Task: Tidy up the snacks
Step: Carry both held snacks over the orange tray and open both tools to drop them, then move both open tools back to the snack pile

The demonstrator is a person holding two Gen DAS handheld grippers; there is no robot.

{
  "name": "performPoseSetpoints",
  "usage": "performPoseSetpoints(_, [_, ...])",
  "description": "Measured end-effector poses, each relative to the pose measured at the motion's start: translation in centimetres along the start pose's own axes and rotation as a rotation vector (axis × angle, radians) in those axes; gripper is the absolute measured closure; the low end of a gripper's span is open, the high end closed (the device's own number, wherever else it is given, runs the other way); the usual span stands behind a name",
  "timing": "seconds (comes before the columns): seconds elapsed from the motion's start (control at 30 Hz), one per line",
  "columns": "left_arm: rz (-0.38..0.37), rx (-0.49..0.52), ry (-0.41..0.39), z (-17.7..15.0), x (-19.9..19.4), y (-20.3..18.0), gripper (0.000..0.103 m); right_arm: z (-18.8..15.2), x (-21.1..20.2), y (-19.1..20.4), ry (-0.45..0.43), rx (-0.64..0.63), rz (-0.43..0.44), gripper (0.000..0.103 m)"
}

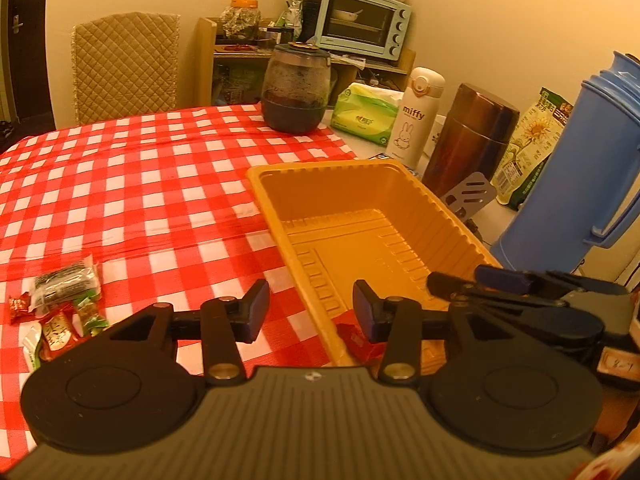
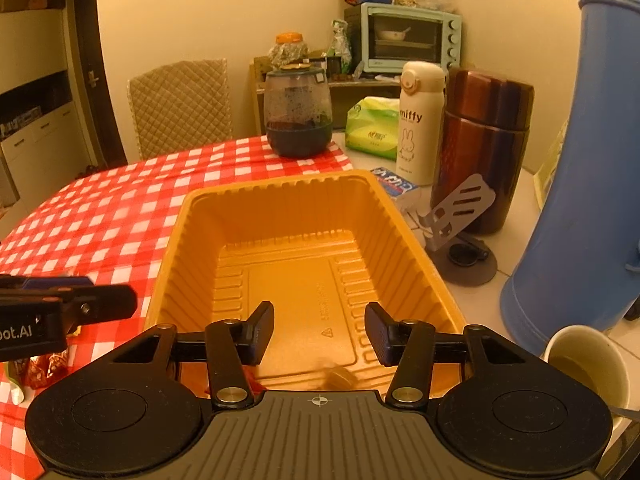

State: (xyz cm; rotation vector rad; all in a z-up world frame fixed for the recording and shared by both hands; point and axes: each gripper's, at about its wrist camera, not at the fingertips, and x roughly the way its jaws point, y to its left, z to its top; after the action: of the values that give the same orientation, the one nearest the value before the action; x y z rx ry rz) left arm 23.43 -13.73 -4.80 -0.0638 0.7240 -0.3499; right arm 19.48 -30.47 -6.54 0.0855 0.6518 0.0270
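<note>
Right wrist: your right gripper (image 2: pixel 319 330) is spread, empty, over the orange tray (image 2: pixel 188 216); blurred snack (image 2: pixel 340 376) probably just dropped. Left gripper (image 1: pixel 307 312) spread too.

Warm yellow light, cream wall (image 1: pixel 500 8). Quilted chair (image 1: pixel 125 66) behind bench (image 1: pixel 120 184), wooden shelf (image 1: pixel 208 60) beyond, dark door (image 1: pixel 24 40) left.

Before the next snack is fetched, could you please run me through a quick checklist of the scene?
1. Left hand-held gripper empty, jaws apart: ok.
2. Right hand-held gripper empty, jaws apart: ok.
3. Orange tray upright, room inside: ok.
4. Red snack fully inside tray: cannot tell, partly hidden.
5. Snack pile on checked cloth, unobstructed: ok.
6. All snacks in tray: not ok.
</note>
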Motion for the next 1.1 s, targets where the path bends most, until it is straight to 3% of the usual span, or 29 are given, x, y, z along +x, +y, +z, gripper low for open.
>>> performPoseSetpoints(0.47, [0.083, 0.000, -0.014, -0.4, -2.5, 3.5, 0.052, 0.5, -1.0, 2.4, -0.041, -0.040, 0.015, 0.052])
performPoseSetpoints(1.1, [0.233, -0.051, -0.027, -3.3, -8.7, 11.2, 0.037, -0.2, -3.5, 11.0, -0.110, -0.117, 0.181, 0.052])
